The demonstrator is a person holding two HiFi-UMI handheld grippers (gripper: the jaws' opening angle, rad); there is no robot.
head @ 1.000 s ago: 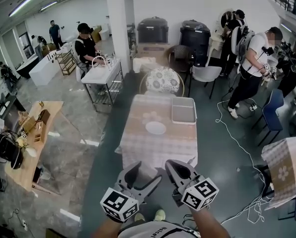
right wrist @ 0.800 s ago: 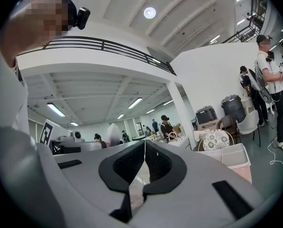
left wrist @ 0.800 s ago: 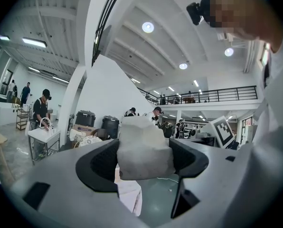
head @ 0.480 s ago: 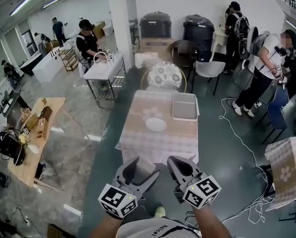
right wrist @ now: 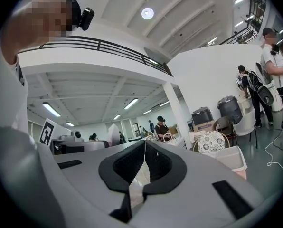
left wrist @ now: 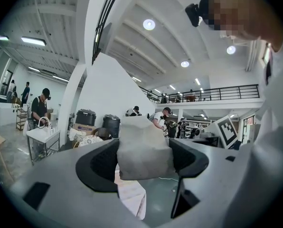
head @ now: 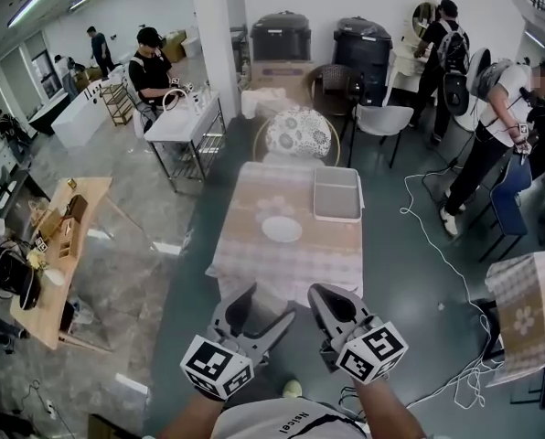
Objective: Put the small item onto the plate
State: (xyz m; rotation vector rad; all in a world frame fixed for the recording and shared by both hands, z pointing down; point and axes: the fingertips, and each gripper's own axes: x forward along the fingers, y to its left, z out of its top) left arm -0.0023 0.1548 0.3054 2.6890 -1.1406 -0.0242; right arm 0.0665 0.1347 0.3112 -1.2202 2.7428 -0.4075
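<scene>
A table with a pale checked cloth (head: 291, 262) stands ahead of me, with a white plate (head: 282, 230) near its middle. My left gripper (head: 255, 317) hangs short of the table's near edge. In the left gripper view it (left wrist: 144, 147) is shut on a small grey-white blocky item (left wrist: 142, 156) that fills the gap between its jaws. My right gripper (head: 332, 312) is beside it at the same height. In the right gripper view its (right wrist: 144, 161) jaws meet along a thin seam with nothing between them.
A grey rectangular bin (head: 337, 195) sits on the table's far right corner. Behind the table are a round patterned chair (head: 299, 135) and a white chair (head: 380, 121). A white cable (head: 422, 236) trails on the floor at the right. People stand at the back.
The view has shifted slightly toward the table. Both grippers keep their places and states. People at the back right have moved.
</scene>
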